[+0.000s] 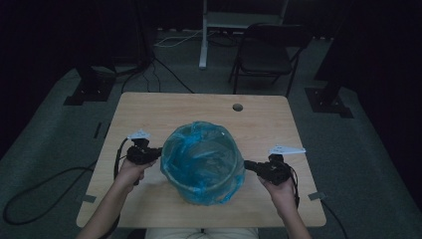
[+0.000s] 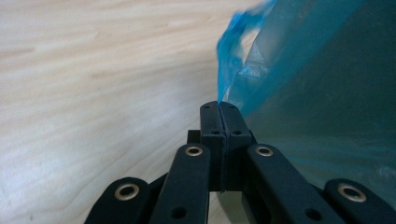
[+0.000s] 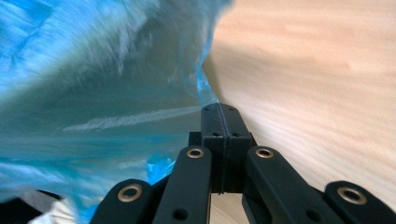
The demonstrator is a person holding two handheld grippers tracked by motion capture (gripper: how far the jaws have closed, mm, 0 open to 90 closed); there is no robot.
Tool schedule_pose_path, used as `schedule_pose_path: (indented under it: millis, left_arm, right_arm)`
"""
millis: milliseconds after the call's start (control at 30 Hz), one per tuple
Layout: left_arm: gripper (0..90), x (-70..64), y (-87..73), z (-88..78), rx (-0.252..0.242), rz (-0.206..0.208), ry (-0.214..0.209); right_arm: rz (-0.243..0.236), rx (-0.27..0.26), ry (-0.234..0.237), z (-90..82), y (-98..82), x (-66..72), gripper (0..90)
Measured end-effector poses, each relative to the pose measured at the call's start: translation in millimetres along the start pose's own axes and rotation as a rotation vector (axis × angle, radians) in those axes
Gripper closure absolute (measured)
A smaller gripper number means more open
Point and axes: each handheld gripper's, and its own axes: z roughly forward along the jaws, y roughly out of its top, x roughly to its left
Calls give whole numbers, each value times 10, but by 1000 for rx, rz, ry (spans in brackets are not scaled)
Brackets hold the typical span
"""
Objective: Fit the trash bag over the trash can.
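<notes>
Round bin [image 1: 219,191] lined with translucent blue plastic bag [image 1: 201,152] stands mid-table [image 1: 149,107]. Left gripper [image 1: 158,153] and right gripper [image 1: 247,166], jaws fully closed, each pinch the bag's edge. Advisable: pull evenly, avoid tearing.

- Bin [image 1: 209,191]: wall beneath the blue bag [image 1: 201,149] veiled by film; contents too dim to tell.
- Blue bag, right gripper view: surface motion-blurred, cut by top and left edges.
- Left gripper [image 2: 219,108], right gripper [image 3: 219,109]: whether film is pinched at the closed tips, hidden.
- Person: forearms cut at bottom edge, below the bin.
- Chair [image 1: 266,52] beyond the bin: largely lost in dark.
</notes>
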Motion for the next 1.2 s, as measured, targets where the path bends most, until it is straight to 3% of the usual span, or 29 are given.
schedule_pose_path:
  millis: [167, 300, 400, 500, 567, 600, 633, 700, 833, 900, 967, 1033, 1067, 1133, 1200]
  left_arm:
    - [900, 64, -105, 32, 17, -32, -9]
    - [900, 122, -223, 129, 78, -28, 34]
    - [900, 207, -301, 182, 108, -53, 58]
    - [900, 270, -362, 184, 74, -87, 15]
    - [824, 257, -373, 157, 51, -61, 21]
    - [734, 241, -372, 143, 45, -43, 34]
    - [674, 218, -367, 122, 46, -23, 59]
    - [562, 169, -367, 59, 2, 32, 74]
    - [411, 108, -392, -87, -108, 101, 65]
    - [348, 102, -402, -118, -123, 106, 60]
    - [297, 89, -422, -201, -119, 104, 76]
    - [194, 83, -442, -273, -142, 111, 69]
    - [193, 82, -451, -312, -159, 106, 81]
    - [96, 80, -467, -375, -172, 117, 97]
    - [95, 65, -496, -428, -188, 136, 102]
  right_arm:
    - [66, 93, -57, 280, -200, -280, 900]
    - [124, 153, -84, 498, -382, -495, 900]
    - [153, 186, -107, 590, -489, -617, 900]
    - [187, 182, -99, 606, -550, -697, 900]
    - [172, 179, -110, 585, -540, -684, 771]
    - [165, 164, -110, 562, -516, -669, 634]
    - [166, 154, -107, 544, -498, -661, 583]
    - [154, 116, -116, 483, -444, -642, 478]
    - [133, 63, -128, 351, -333, -633, 315]
    - [145, 43, -111, 297, -290, -658, 327]
    - [134, 14, -128, 240, -258, -665, 263]
    - [116, -20, -159, 180, -211, -655, 188]
    - [116, -54, -160, 142, -183, -654, 183]
    - [130, -121, -129, 62, -115, -654, 183]
    - [142, -154, -94, 6, -32, -654, 181]
